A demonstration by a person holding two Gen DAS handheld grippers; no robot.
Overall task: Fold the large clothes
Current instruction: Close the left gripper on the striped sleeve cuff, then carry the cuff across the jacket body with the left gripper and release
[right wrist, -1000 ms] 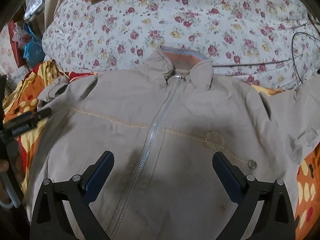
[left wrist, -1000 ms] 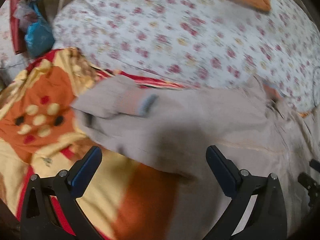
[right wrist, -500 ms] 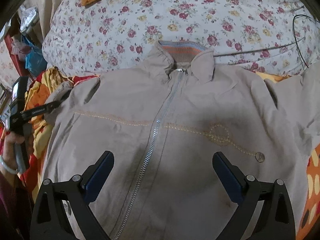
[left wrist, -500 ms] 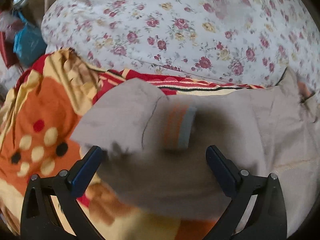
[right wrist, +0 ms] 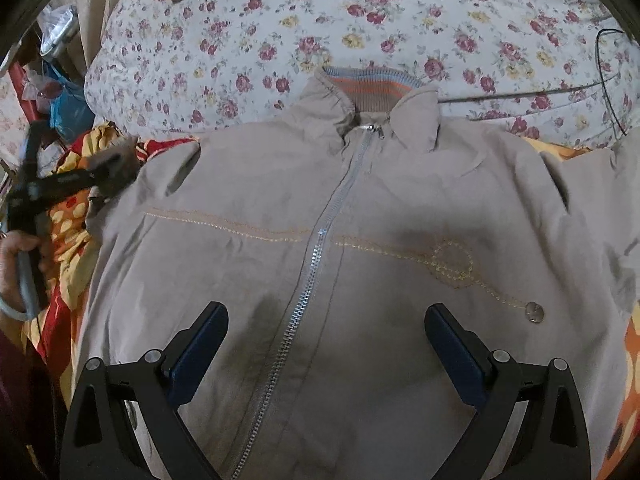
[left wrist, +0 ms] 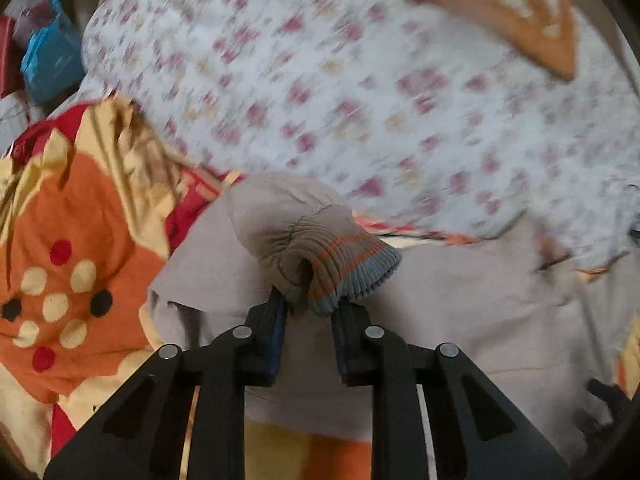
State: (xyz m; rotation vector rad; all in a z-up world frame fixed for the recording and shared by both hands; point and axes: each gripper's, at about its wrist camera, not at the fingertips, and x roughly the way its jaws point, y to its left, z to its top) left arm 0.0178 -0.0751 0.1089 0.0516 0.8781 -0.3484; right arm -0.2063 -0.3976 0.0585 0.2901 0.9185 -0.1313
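A beige zip-up jacket [right wrist: 360, 240] lies face up on the bed, collar far, zipper down the middle. Its left sleeve ends in a ribbed orange and blue cuff [left wrist: 340, 264]. My left gripper [left wrist: 308, 312] is shut on that sleeve cuff and holds it bunched at the jacket's left shoulder; it also shows in the right wrist view [right wrist: 100, 176] at the far left. My right gripper [right wrist: 326, 344] is open and empty, hovering above the jacket's lower front, astride the zipper [right wrist: 320, 248].
A floral white quilt [right wrist: 360, 20] lies beyond the collar. An orange, red and yellow blanket [left wrist: 72, 240] covers the bed under the jacket. A blue bag [left wrist: 48, 60] and clutter sit at the far left. A black cable [right wrist: 600, 64] runs at the right.
My left gripper has closed on the sleeve cuff, which was lying loose between its open fingers. My right gripper has stayed open above the jacket's front.
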